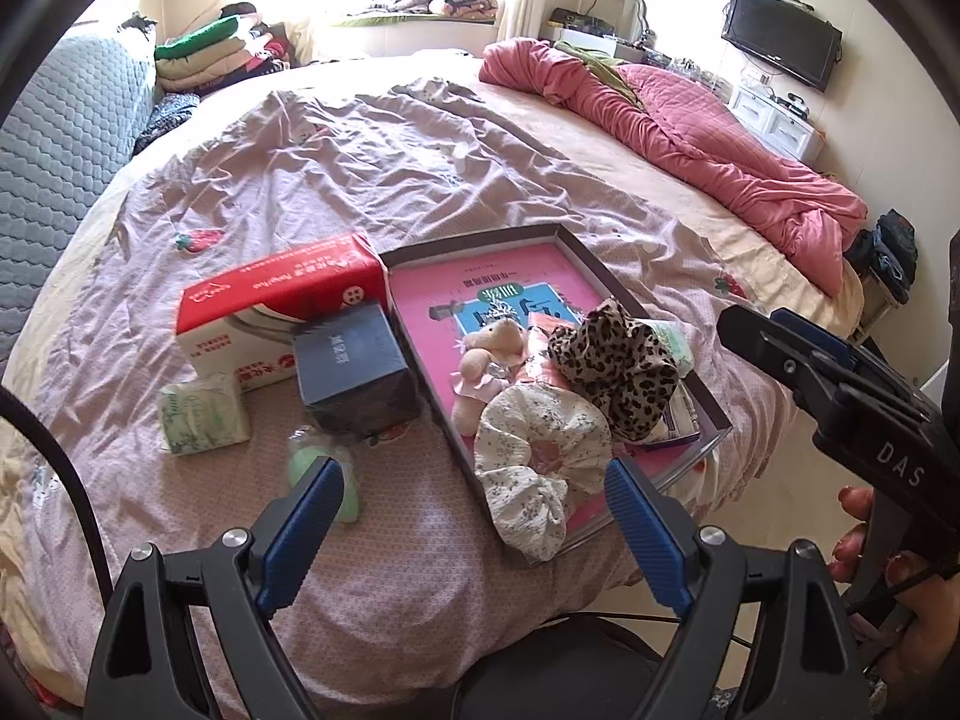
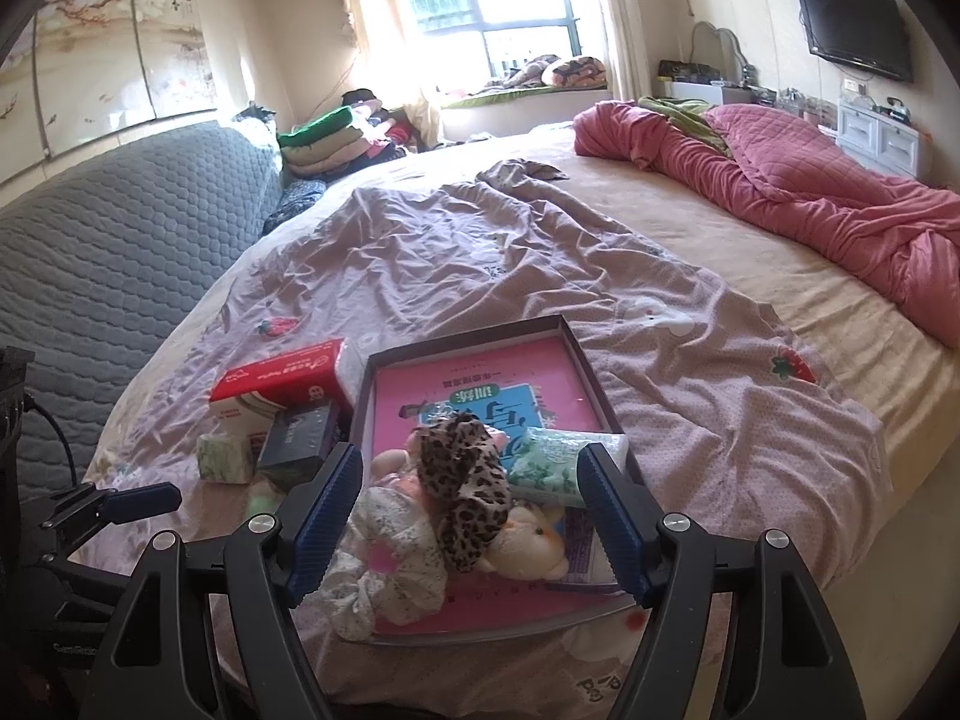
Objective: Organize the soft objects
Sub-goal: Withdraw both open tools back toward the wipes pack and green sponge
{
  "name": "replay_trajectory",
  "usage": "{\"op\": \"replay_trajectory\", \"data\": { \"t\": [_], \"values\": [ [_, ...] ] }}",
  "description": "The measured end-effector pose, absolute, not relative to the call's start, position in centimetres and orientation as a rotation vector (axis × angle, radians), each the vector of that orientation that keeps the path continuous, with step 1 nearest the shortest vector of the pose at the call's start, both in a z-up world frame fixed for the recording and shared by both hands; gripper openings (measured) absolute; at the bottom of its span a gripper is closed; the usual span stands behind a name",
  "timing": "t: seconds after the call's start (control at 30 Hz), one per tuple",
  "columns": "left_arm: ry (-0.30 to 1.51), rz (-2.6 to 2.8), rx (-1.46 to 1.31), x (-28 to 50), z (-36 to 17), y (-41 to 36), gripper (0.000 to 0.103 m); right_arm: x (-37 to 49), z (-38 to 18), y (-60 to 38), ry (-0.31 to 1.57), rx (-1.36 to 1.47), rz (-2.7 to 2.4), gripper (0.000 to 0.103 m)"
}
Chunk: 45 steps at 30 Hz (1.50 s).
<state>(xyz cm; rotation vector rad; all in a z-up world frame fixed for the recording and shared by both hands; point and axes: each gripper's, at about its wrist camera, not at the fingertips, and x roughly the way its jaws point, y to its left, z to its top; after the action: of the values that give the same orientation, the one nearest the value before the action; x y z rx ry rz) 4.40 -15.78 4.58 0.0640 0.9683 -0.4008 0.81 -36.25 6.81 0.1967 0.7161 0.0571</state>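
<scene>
Both spread wide and empty: left gripper [image 1: 474, 501] above the bed edge, right gripper [image 2: 471, 513] over a shallow dark-rimmed box tray [image 2: 579, 354]. Inside, piled at the near end: white floral fabric scrunchie [image 1: 537, 468], leopard-print scrunchie [image 2: 465, 480], small cream plush toy [image 2: 531, 546], green-patterned tissue pack [image 2: 549, 465]. Beside the tray, a red-and-white tissue box [image 1: 276, 294]

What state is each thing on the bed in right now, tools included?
Left tool: open, empty.
Right tool: open, empty.
Tray: lidless, on the bed, pink book inside.
Leopard scrunchie: in the tray, on the pile.
Floral scrunchie: draped over the tray's near rim.
Plush toy: lying in the tray.
Tissue pack: sealed, outside the tray.
Dark box: closed, outside the tray.
</scene>
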Motion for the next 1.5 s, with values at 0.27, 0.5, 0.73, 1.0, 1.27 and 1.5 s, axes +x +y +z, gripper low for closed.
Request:
{"op": "replay_trajectory", "data": {
  "t": [0.27, 0.5, 0.73, 1.0, 1.27, 1.5],
  "values": [
    [0.947, -0.367, 0.057, 3.7, 5.3, -14.0, 0.089, 0.5, 7.8, -33.6, 0.706, 0.164, 0.098, 0.075],
    [0.944, -0.335, 0.026, 3.3, 5.5, -11.6, 0.089, 0.5, 8.0, -31.0, 0.715, 0.129, 0.142, 0.075],
    [0.943, -0.297, -0.006, 3.1, 5.7, -8.9, 0.089, 0.4, 8.0, -28.4, 0.724, 0.100, 0.185, 0.075],
    [0.952, -0.255, -0.039, 2.9, 5.4, -6.2, 0.089, 0.7, 7.7, -25.5, 0.742, 0.053, 0.236, 0.075],
    [0.960, -0.227, -0.055, 2.8, 5.0, -4.3, 0.089, 0.6, 7.1, -23.0, 0.758, 0.011, 0.280, 0.075],
    [0.975, -0.199, -0.072, 2.8, 4.3, -2.4, 0.089, 0.9, 6.3, -21.4, 0.781, -0.006, 0.312, 0.075]
  ]
}}
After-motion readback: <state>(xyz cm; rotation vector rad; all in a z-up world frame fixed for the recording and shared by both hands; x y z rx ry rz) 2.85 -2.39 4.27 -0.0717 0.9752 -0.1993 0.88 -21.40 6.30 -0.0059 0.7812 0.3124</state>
